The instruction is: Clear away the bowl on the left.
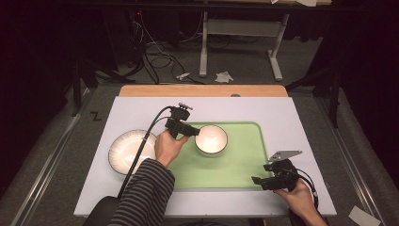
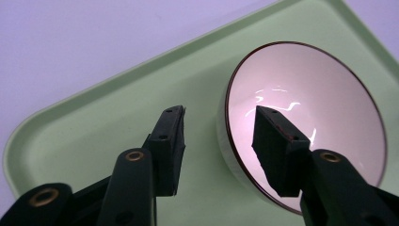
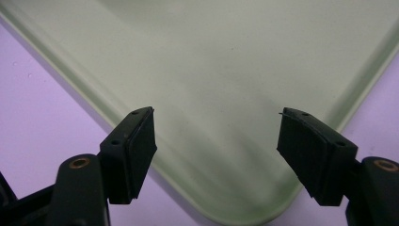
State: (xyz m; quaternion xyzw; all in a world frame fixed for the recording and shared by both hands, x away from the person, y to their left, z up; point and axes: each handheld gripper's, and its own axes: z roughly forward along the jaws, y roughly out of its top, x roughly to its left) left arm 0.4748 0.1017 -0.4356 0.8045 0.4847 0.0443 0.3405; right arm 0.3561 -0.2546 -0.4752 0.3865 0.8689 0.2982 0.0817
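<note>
A white bowl with a dark rim stands upright at the upper left of a green tray. My left gripper is at the bowl's left edge. In the left gripper view it is open and straddles the bowl's rim, with one jaw inside the bowl and the other outside over the tray, not touching the wall. My right gripper hovers open over the tray's near right corner, with nothing between its jaws.
A white ribbed plate with a dark rim lies on the white mat, left of the tray and partly behind the left hand and cable. A wooden table edge runs along the far side. Cables and a table frame stand on the floor beyond.
</note>
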